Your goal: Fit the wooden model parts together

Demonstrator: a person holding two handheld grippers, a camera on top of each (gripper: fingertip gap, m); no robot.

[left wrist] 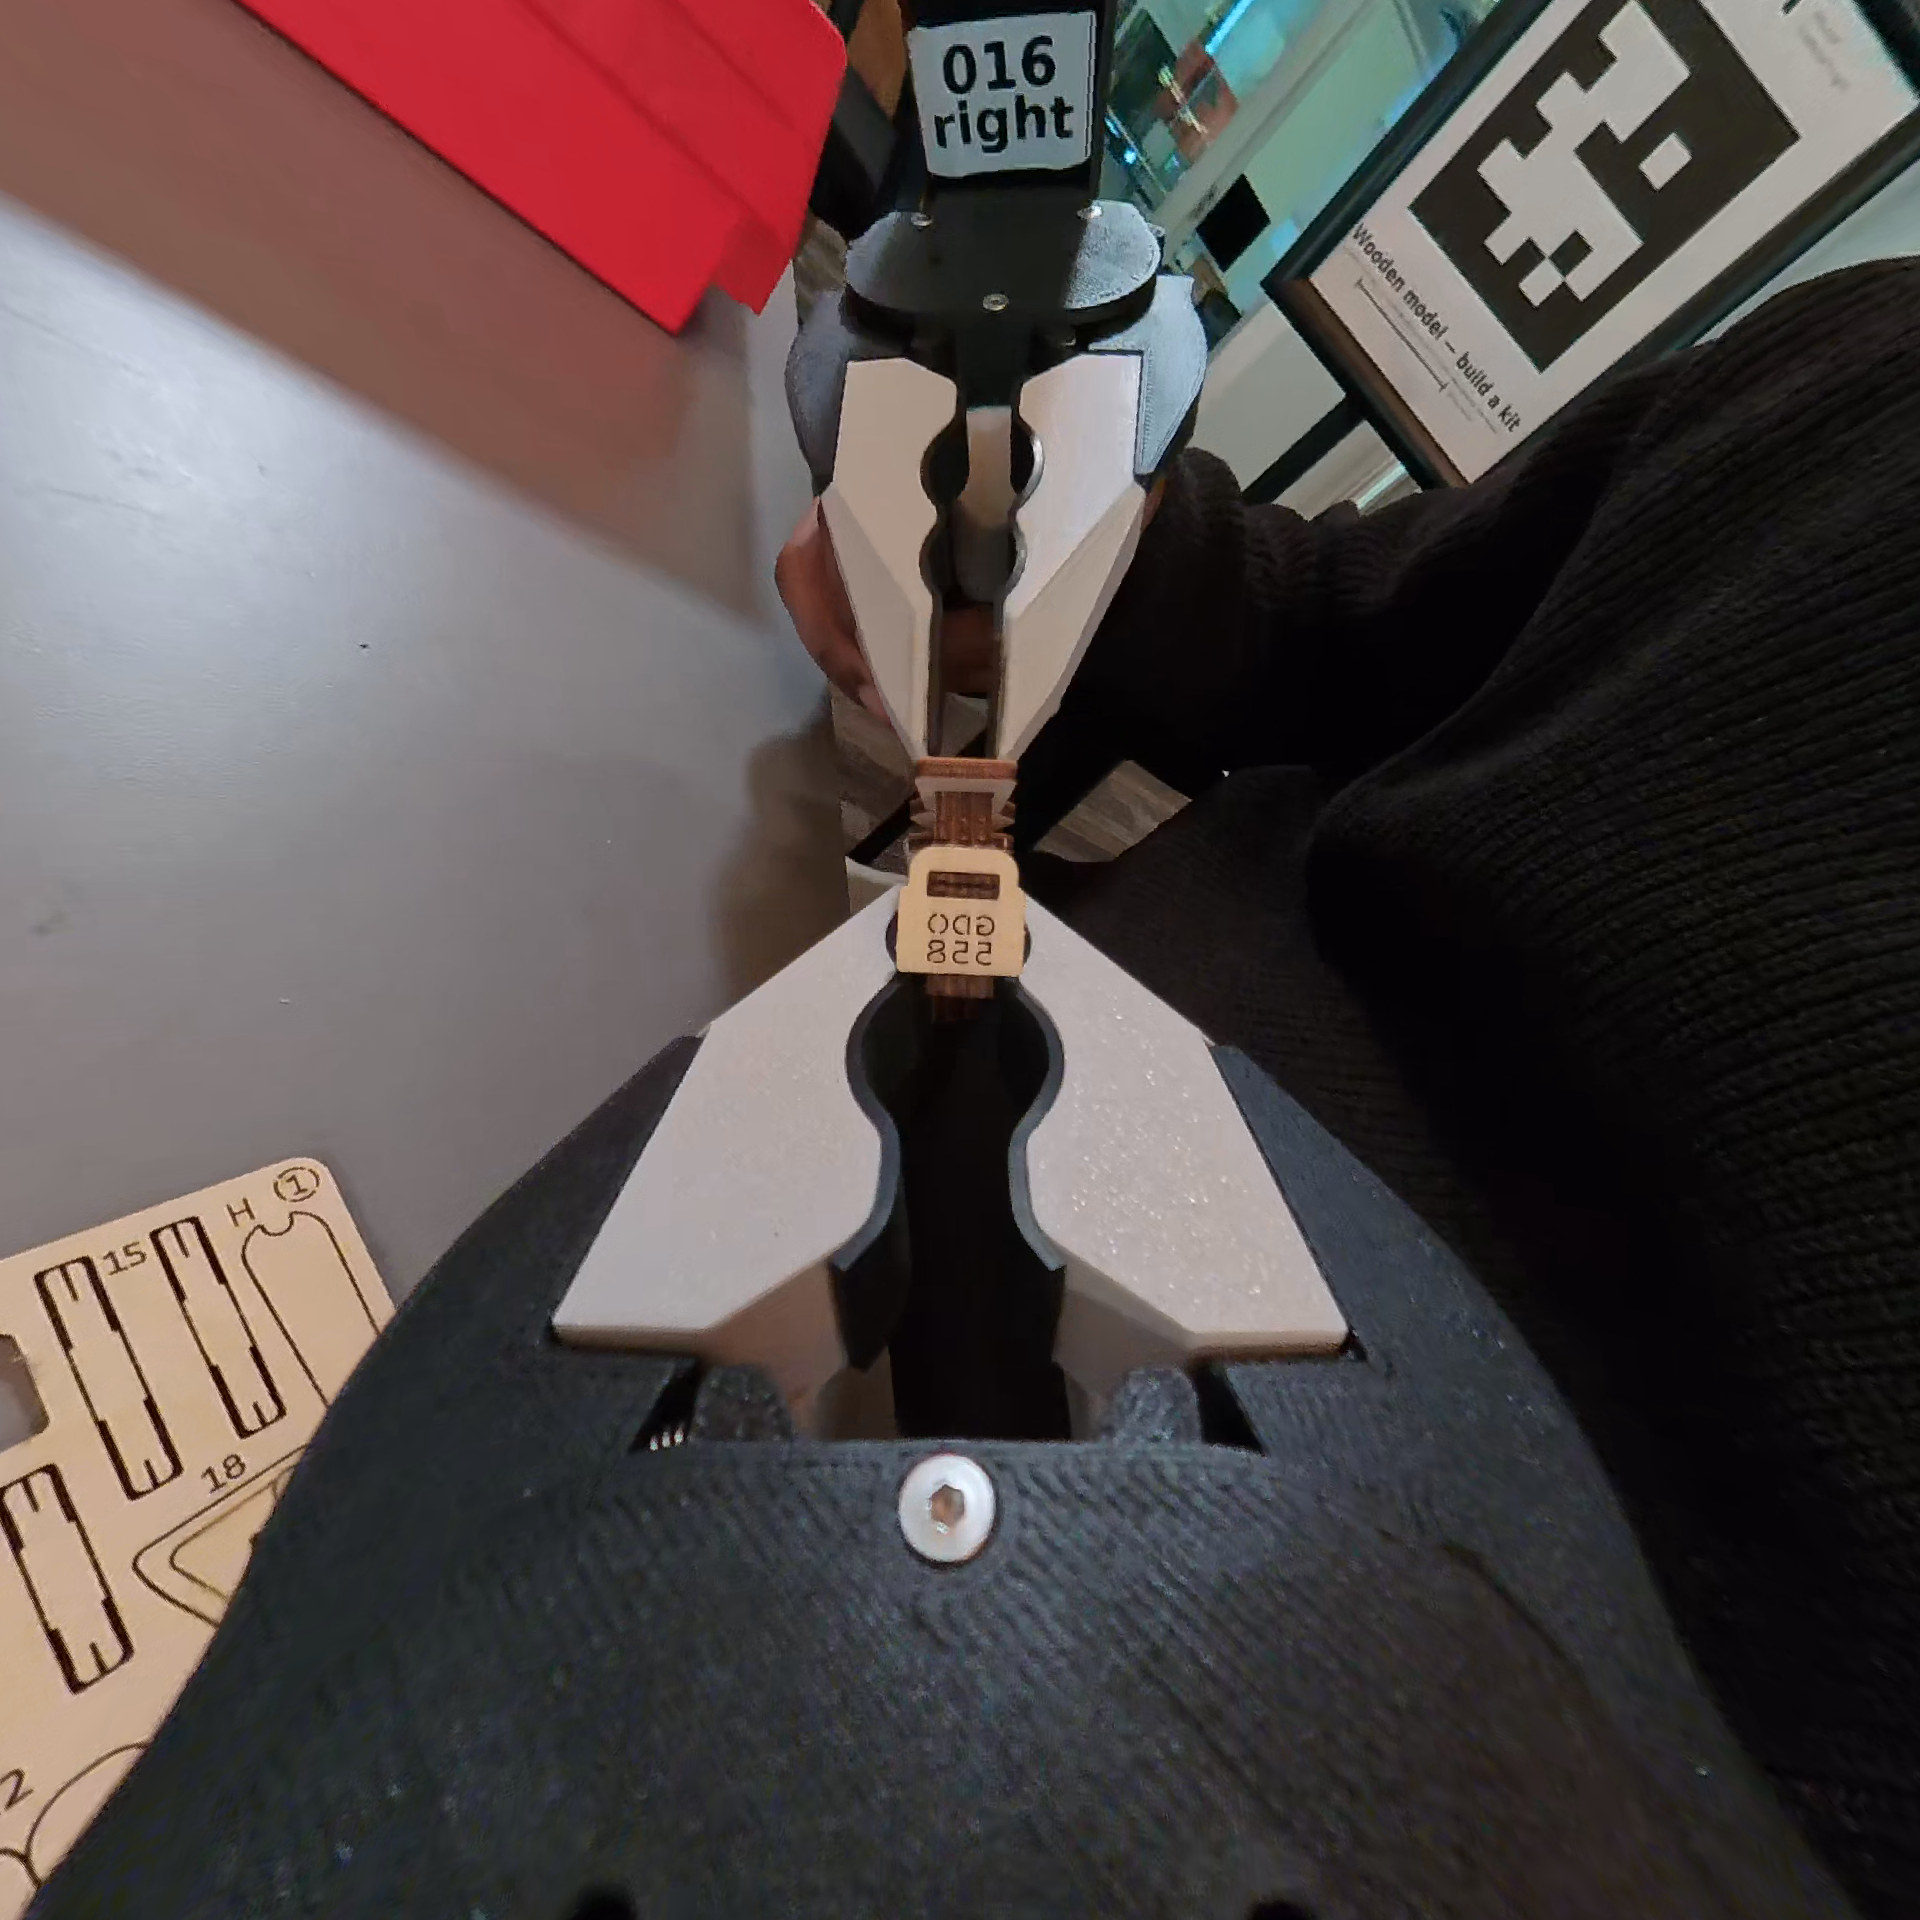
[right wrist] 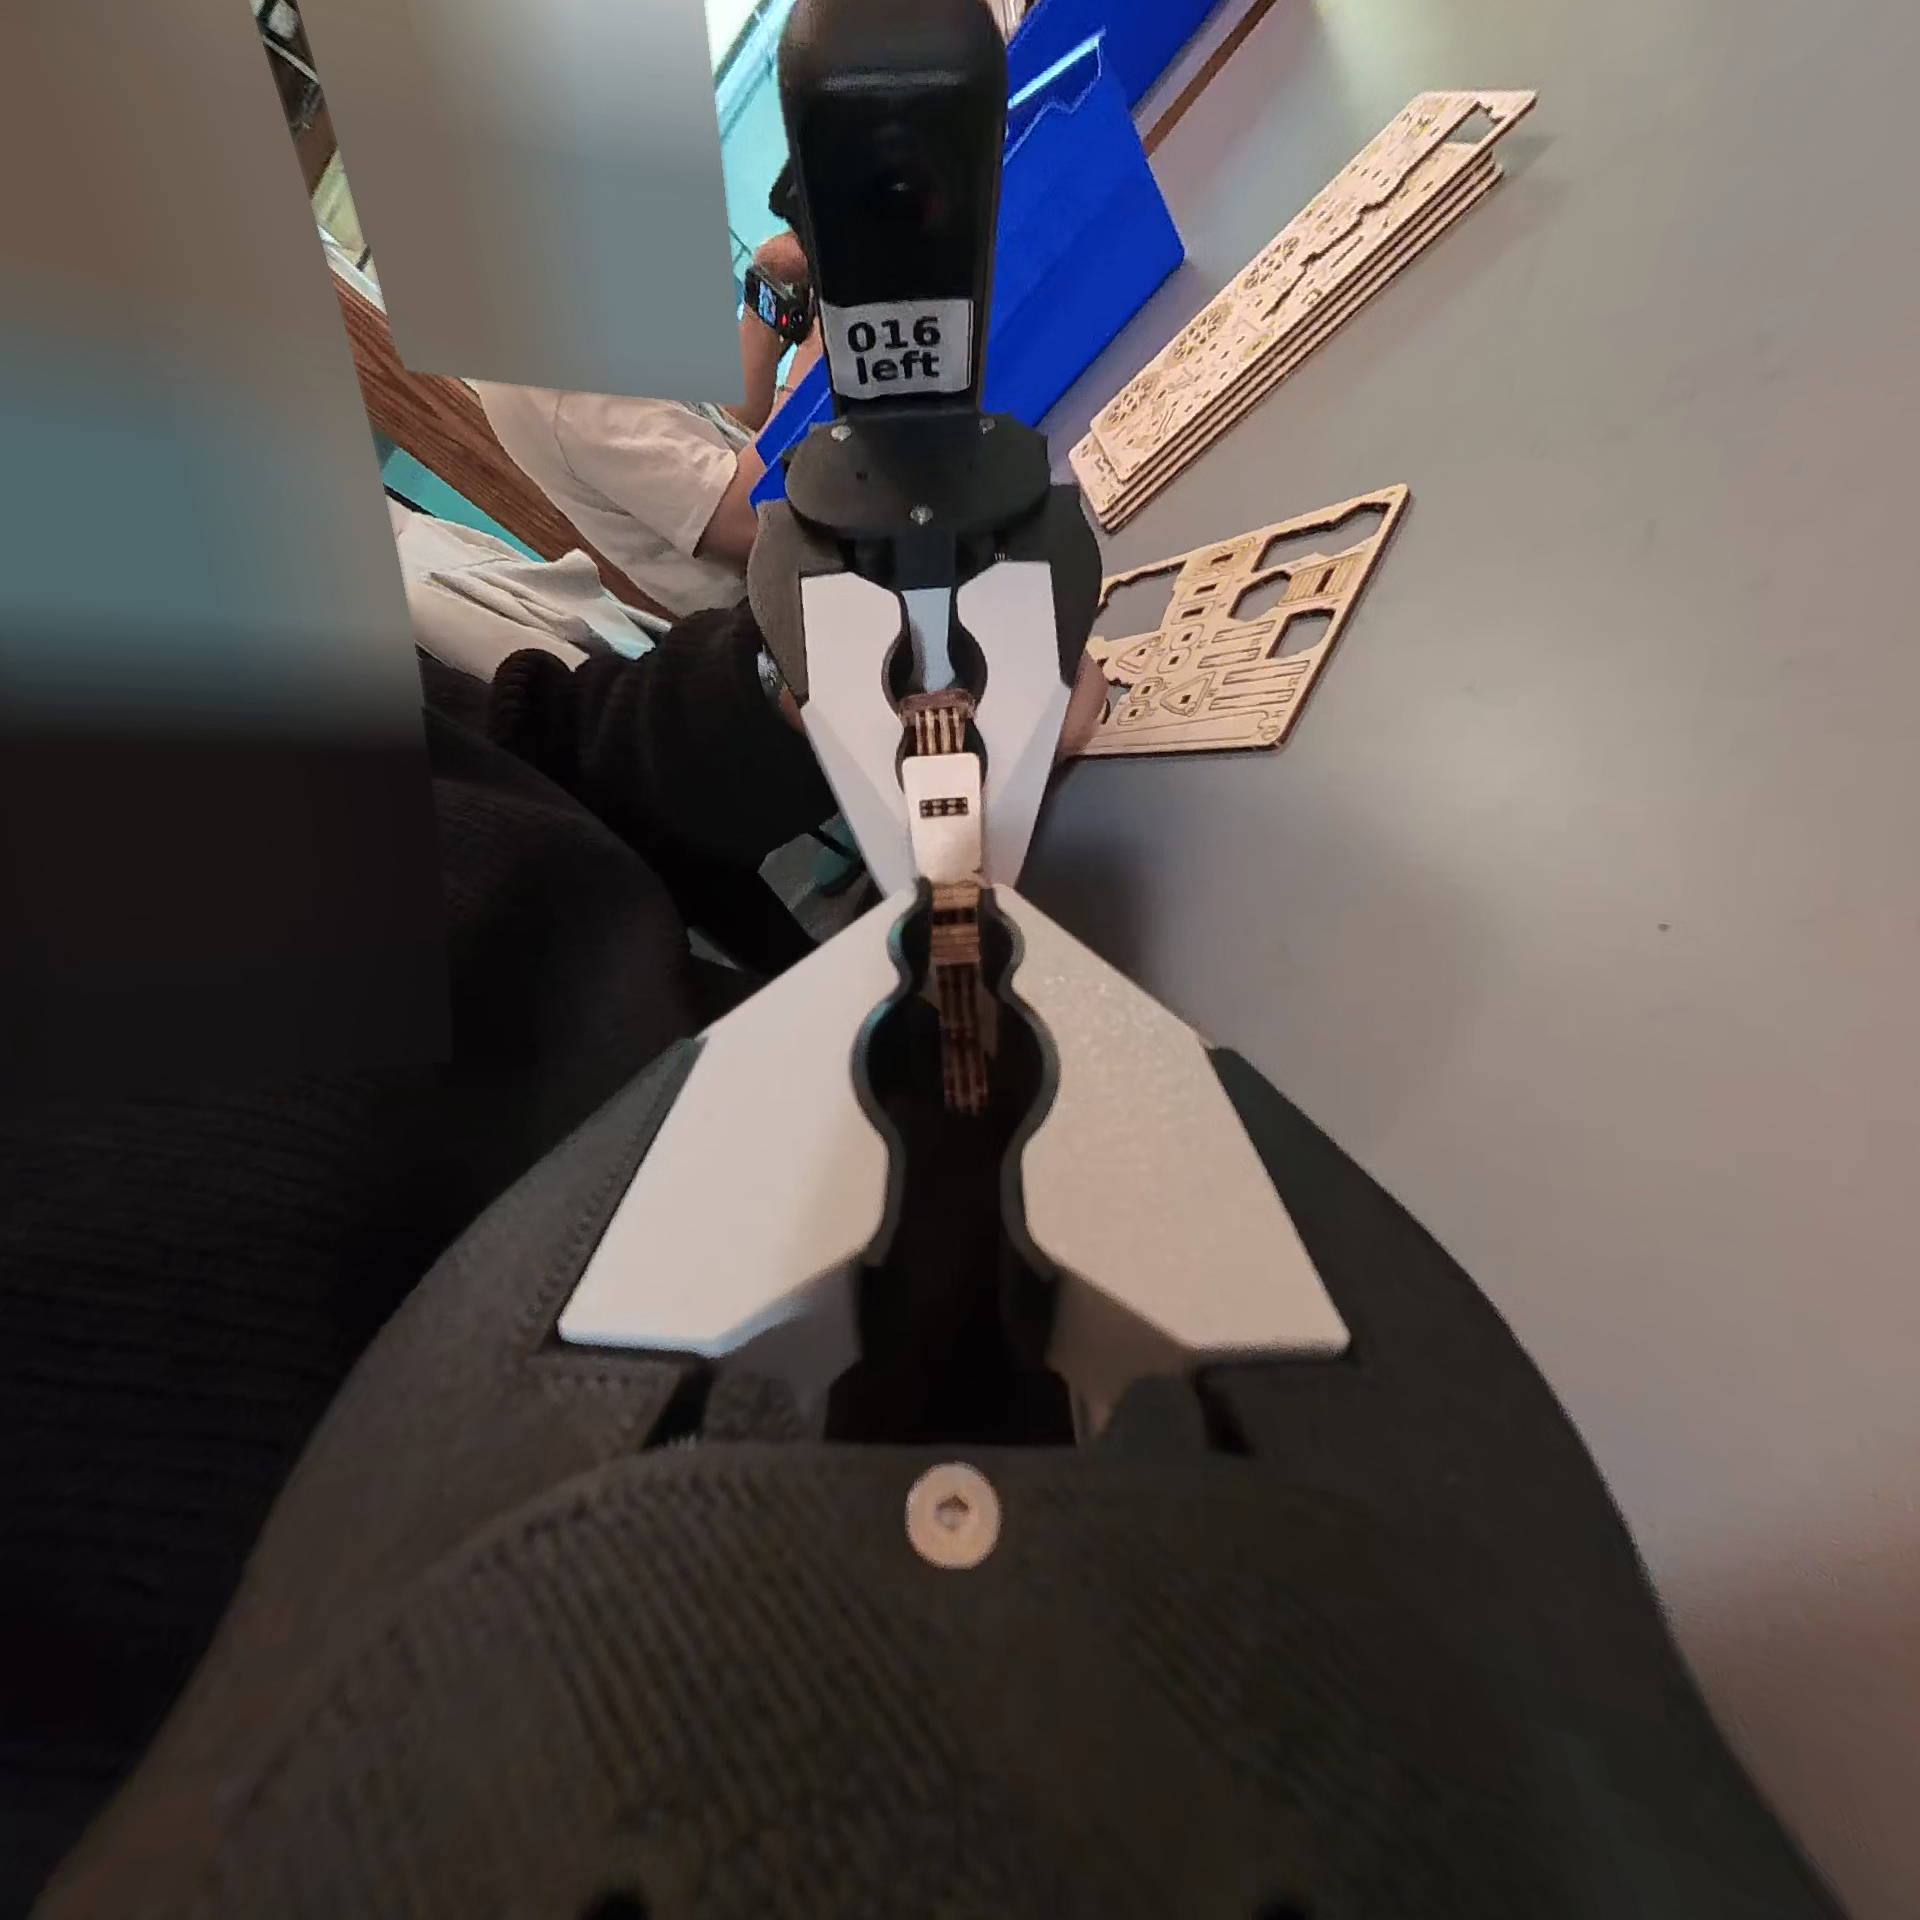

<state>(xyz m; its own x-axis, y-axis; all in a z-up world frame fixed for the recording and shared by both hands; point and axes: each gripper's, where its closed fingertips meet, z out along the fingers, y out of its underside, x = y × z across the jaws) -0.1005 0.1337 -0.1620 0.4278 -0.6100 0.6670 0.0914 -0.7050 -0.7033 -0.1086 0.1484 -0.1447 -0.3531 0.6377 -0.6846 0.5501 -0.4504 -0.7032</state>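
Both grippers meet tip to tip above the grey table [left wrist: 312, 623]. The left gripper [left wrist: 961, 961] pinches a pale engraved wooden plate [left wrist: 961, 925]; the right gripper [left wrist: 966, 753] clamps the layered wooden stack [left wrist: 961, 805] slotted through it. Each gripper carries a printed label, and numbered part sheets [right wrist: 1247, 623] lie nearby on the table.

A red folder [left wrist: 582, 135] lies on the grey table [left wrist: 312, 675] (a framed marker sign [left wrist: 1621, 208] stands opposite).
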